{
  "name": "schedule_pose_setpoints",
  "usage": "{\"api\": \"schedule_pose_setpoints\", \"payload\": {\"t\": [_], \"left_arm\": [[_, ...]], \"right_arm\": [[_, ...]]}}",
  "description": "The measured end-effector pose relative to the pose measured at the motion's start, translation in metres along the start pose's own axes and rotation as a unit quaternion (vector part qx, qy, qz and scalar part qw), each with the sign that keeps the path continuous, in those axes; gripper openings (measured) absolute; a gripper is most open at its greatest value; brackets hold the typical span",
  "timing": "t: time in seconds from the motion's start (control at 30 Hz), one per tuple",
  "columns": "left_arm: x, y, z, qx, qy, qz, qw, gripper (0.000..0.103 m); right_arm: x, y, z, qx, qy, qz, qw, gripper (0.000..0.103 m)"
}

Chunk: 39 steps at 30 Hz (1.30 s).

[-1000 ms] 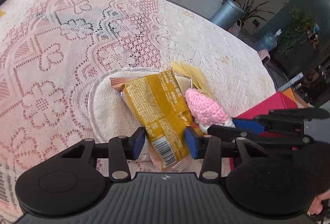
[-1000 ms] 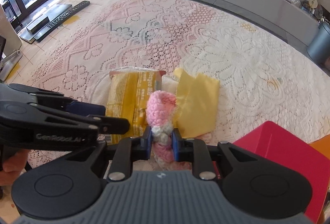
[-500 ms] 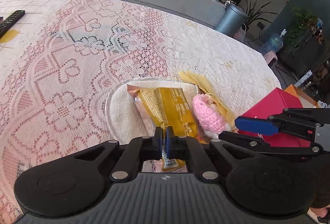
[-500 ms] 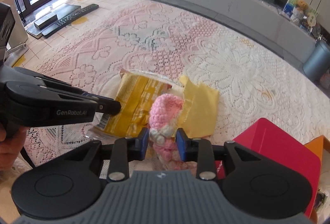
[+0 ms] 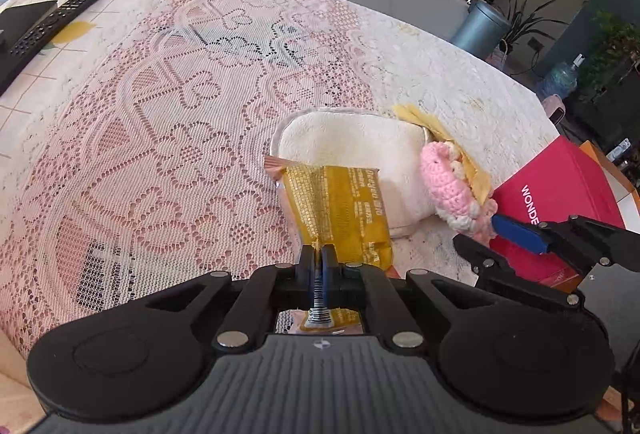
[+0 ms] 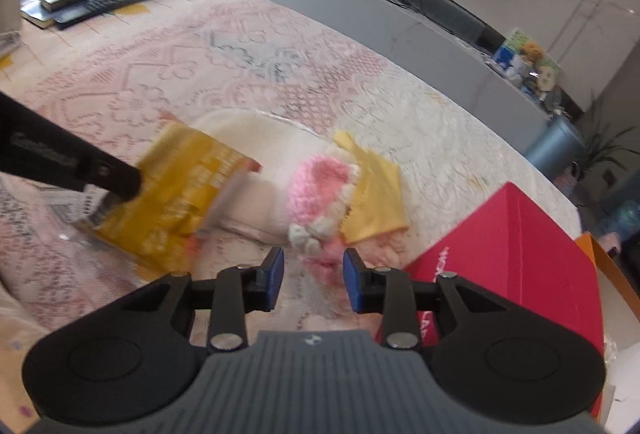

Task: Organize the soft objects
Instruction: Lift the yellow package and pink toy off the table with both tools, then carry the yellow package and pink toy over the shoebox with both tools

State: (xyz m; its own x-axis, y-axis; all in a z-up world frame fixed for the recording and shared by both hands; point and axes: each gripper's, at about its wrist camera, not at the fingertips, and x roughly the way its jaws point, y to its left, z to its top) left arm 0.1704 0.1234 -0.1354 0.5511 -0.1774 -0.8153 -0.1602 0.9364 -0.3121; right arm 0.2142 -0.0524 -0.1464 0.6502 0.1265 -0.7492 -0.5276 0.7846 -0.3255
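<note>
On the left, we hold the left gripper (image 5: pixel 319 258) with its jaws clamped on the near, barcode end of a crinkled yellow foil snack packet (image 5: pixel 340 210); only the thin foil separates the two pads. From that pinch the packet runs away from the jaws, its far end lying over the near edge of a cream fleece pad with a rounded outline (image 5: pixel 352 138). In the right wrist view the same left gripper (image 6: pixel 120 190) comes in from the left edge and its tip bites the packet (image 6: pixel 176 194), which looks blurred and partly raised off the lace.

Further right, our right gripper (image 6: pixel 314 276) has its jaws opening, the blue pads (image 6: pixel 275 272) standing apart from a pink and white crocheted soft toy (image 6: pixel 320 202). The toy's near pink end lies just ahead of the gap between them, and neither pad presses on it. The toy rests partly on the fleece pad (image 6: pixel 256 174) and partly on a folded yellow cloth (image 6: pixel 376 194) that lies just to its right.

All of this sits on a pink and white lace cloth covering the tabletop (image 5: pixel 160 114). At the right edge stands a red cardboard box with white lettering (image 6: pixel 516 254), close beside the right gripper. Far to the left, a black remote control (image 5: pixel 56 22) lies well away from the soft things.
</note>
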Motion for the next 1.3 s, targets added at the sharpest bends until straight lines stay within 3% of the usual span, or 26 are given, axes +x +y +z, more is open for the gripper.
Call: {"api": "schedule_pose_setpoints", "payload": {"t": [0.07, 0.23, 0.37, 0.43, 0.47, 0.6, 0.77, 0.93, 1.1, 1.3], "left_arm": [[0.001, 0.002, 0.0, -0.008, 0.001, -0.005, 1.0, 0.011], [0.007, 0.004, -0.001, -0.015, 0.006, -0.004, 0.9999, 0.05], [0.013, 0.001, -0.001, -0.014, 0.008, -0.009, 0.9998, 0.058], [0.016, -0.001, -0.001, -0.011, 0.007, -0.013, 0.9998, 0.059], [0.018, -0.002, -0.001, -0.01, 0.007, -0.012, 0.9999, 0.059], [0.018, -0.009, -0.003, 0.008, 0.001, -0.006, 1.0, 0.048], [0.009, -0.012, -0.006, 0.017, -0.017, -0.001, 0.9997, 0.033], [-0.008, -0.02, -0.011, 0.036, -0.037, 0.004, 0.9987, 0.023], [-0.029, -0.024, -0.019, 0.035, -0.051, 0.001, 0.9981, 0.019], [-0.05, -0.024, -0.036, 0.031, -0.042, 0.01, 0.9986, 0.018]], "right_arm": [[0.005, 0.0, 0.0, 0.005, 0.0, -0.007, 1.0, 0.037], [0.017, 0.005, 0.001, 0.01, -0.002, -0.023, 1.0, 0.042], [0.023, 0.008, -0.002, 0.012, -0.004, -0.027, 1.0, 0.048], [0.024, 0.009, -0.004, 0.012, -0.007, -0.029, 0.999, 0.043], [0.024, 0.008, -0.005, 0.013, -0.008, -0.033, 0.999, 0.033], [0.019, 0.004, -0.003, 0.023, -0.013, -0.025, 0.999, 0.022], [-0.004, -0.005, 0.001, 0.05, -0.011, 0.007, 0.999, 0.02], [-0.031, -0.026, 0.002, 0.117, 0.013, 0.083, 0.99, 0.02], [-0.052, -0.042, -0.004, 0.176, 0.048, 0.165, 0.969, 0.02], [-0.077, -0.049, -0.022, 0.215, 0.055, 0.19, 0.956, 0.02]]}}
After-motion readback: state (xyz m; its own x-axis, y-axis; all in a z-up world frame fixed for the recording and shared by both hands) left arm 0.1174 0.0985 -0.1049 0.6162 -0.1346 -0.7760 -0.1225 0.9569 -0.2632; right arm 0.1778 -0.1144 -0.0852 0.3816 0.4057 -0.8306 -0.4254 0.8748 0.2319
